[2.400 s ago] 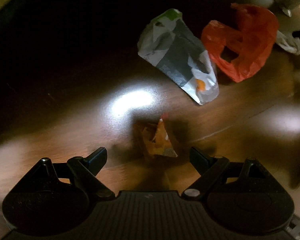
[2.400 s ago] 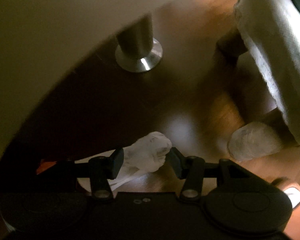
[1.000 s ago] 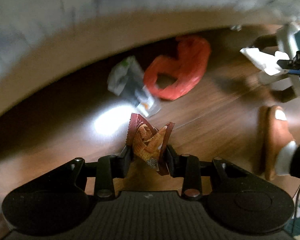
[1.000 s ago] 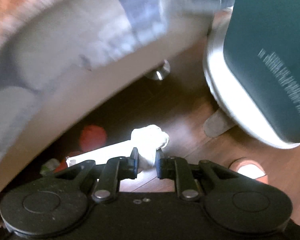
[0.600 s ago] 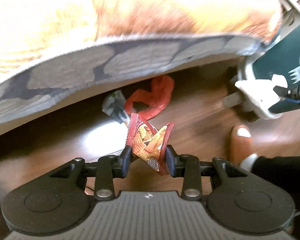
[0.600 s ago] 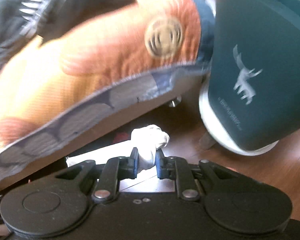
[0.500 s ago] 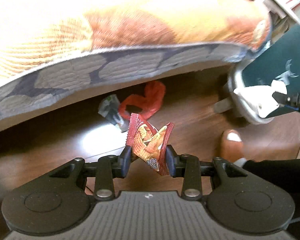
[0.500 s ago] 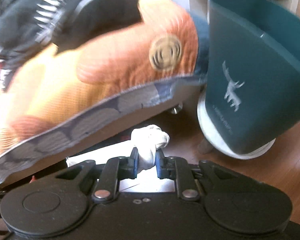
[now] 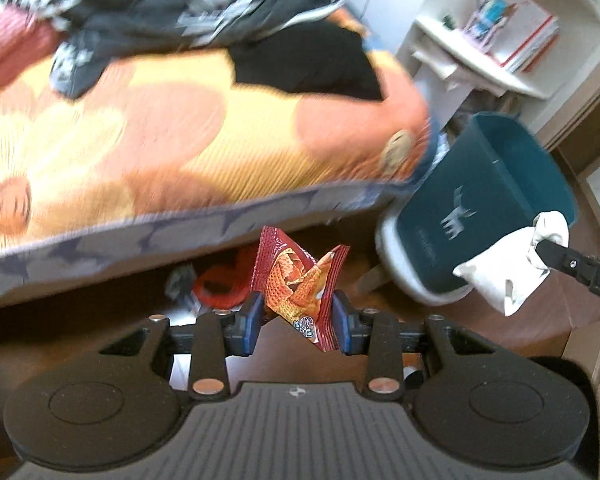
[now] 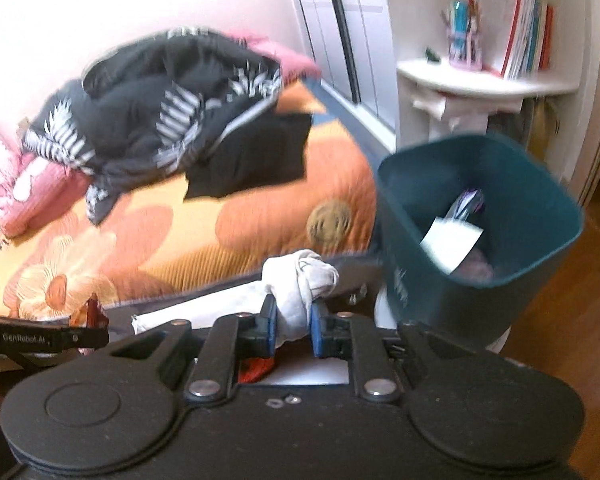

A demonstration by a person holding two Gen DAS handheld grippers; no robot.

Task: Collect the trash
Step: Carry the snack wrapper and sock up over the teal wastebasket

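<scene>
Between the blue pads of the left gripper [image 9: 296,322] sits a crumpled red and orange snack wrapper [image 9: 300,280], pinched on both sides and sticking up above the fingers, its printed face creased down the middle. Beyond it and lower, on the wooden floor [image 9: 540,320] under the edge of the bed, lie a red plastic bag [image 9: 220,288] and, just left of that, a grey wrapper [image 9: 180,280] half in shadow. Ahead and to the right of this gripper stands the teal bin [image 9: 480,208] with a deer printed on its side, tilted so its mouth faces up and right.

The right gripper [image 10: 292,326] is clamped on a knotted white plastic bag [image 10: 300,276]; the knot bulges above the pads and the rest of the bag trails off to the left behind the fingers. From the left wrist view the same bag hangs at the far right, just in front of the bin's side. From the right wrist view the bin is just ahead and to the right of the fingers, open towards them, with a white slip of paper [image 10: 452,240] and some blurred litter inside. The bed with its orange flowered cover [image 10: 180,240] fills the space ahead and left, a black patterned blanket [image 10: 152,120] heaped on it. A white shelf with books [image 10: 500,76] stands behind the bin.
</scene>
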